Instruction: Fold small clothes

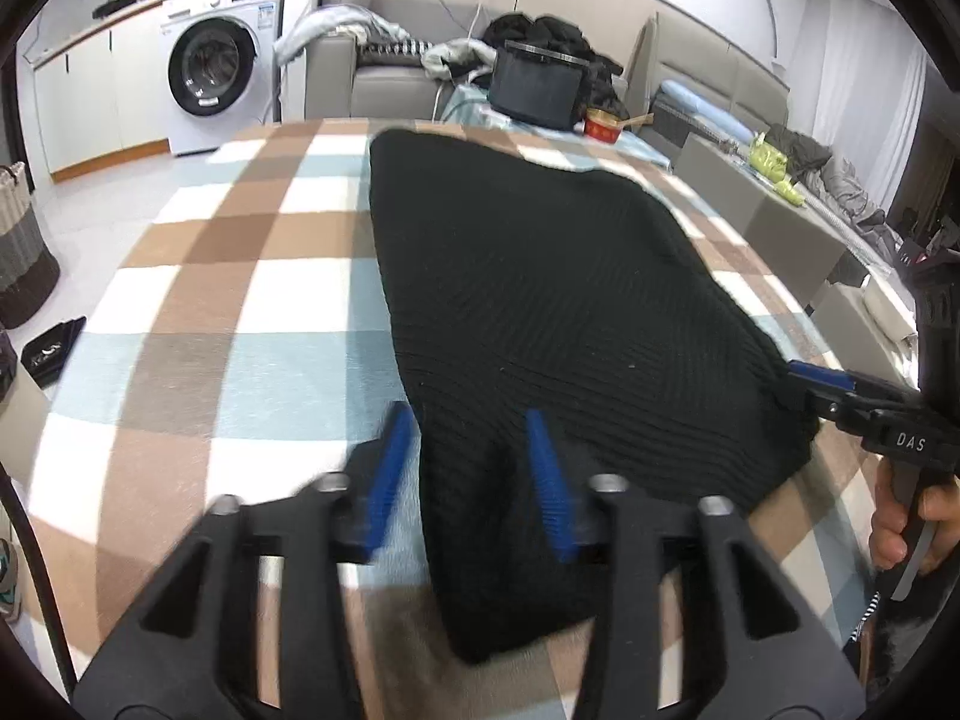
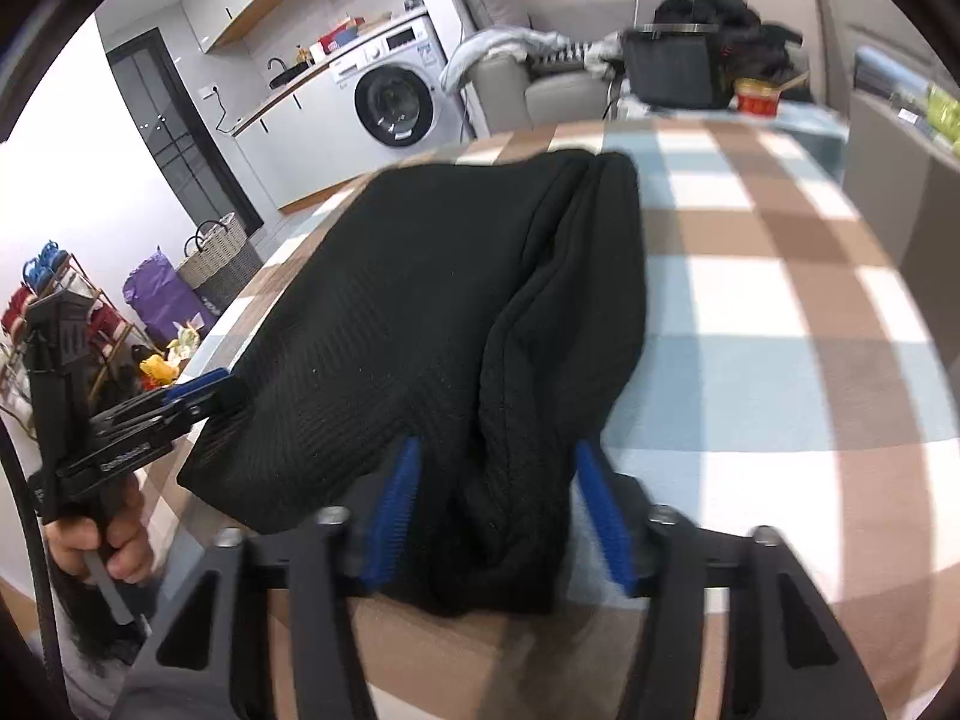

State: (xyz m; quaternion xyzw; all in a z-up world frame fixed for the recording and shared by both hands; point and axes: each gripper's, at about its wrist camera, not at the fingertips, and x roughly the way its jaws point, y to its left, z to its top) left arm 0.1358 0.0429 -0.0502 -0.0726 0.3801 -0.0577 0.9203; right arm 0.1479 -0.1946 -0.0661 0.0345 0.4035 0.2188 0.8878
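A black ribbed knit garment (image 1: 540, 312) lies on the checked table cover (image 1: 240, 276), its sides folded inward. My left gripper (image 1: 471, 420) is open, its blue pads either side of the garment's near left corner. My right gripper (image 2: 498, 450) is open around the garment's (image 2: 420, 300) near right fold, where the cloth is bunched. Each gripper shows in the other's view: the right one (image 1: 816, 378) at the garment's right edge, the left one (image 2: 198, 387) at its left edge.
A black box (image 1: 534, 90) and a red tin (image 1: 603, 123) stand at the table's far end. A washing machine (image 1: 216, 72) and sofa (image 1: 384, 78) are behind. A woven basket (image 1: 24, 246) stands on the floor at left. The near table edge (image 2: 420, 630) is right under my grippers.
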